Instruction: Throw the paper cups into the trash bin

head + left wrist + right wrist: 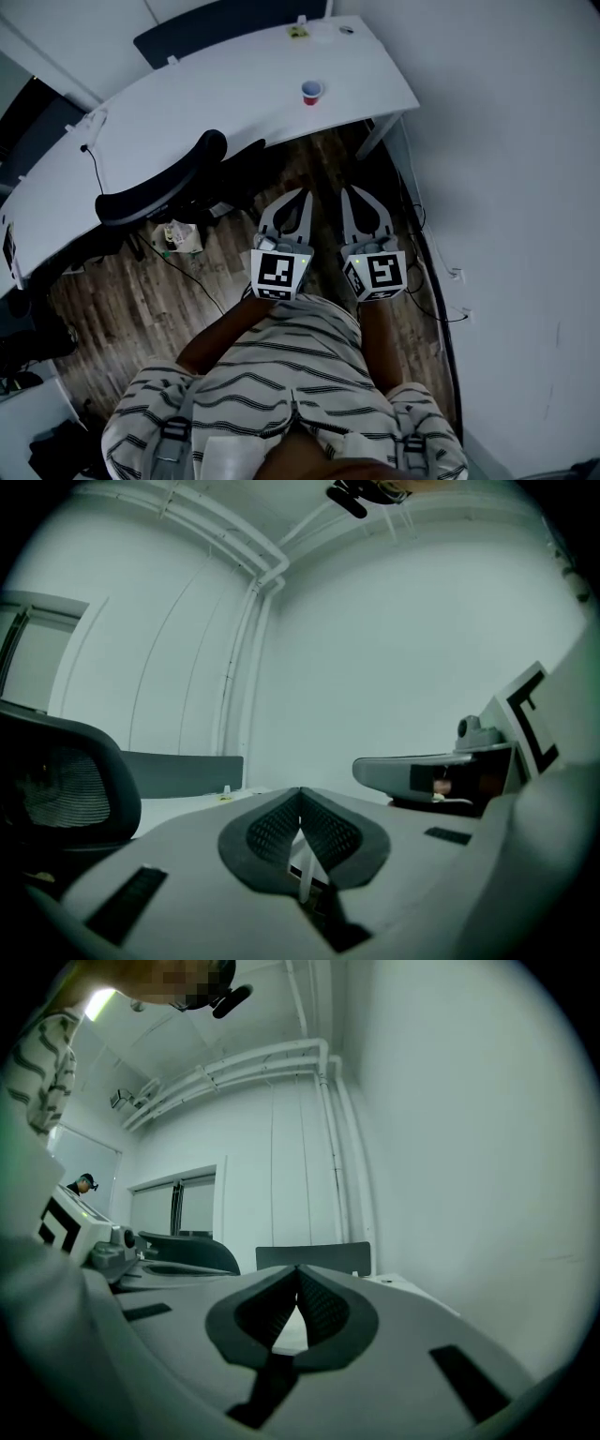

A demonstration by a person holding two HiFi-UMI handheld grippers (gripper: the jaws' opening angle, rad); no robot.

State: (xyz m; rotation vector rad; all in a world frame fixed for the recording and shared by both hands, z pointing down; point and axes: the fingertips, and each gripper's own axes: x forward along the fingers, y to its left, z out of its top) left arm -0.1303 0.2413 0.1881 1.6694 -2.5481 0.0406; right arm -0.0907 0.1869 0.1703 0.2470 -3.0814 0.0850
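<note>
A red paper cup (pixel 311 91) stands upright on the curved white desk (pixel 234 94), towards its far right end. Both grippers hang over the wooden floor in front of the desk, well short of the cup. My left gripper (pixel 304 194) is shut with nothing in it, its tips meeting (pixel 300 791). My right gripper (pixel 348 191) sits beside it, also shut and empty (pixel 298 1269). Neither gripper view shows the cup. A small container with scraps (pixel 180 237) sits on the floor under the desk; I cannot tell if it is the trash bin.
A black office chair (pixel 159 187) stands left of the grippers, against the desk. Small items (pixel 298 32) lie at the desk's far edge by a dark partition (pixel 225 28). Cables (pixel 427 253) run along the white wall on the right.
</note>
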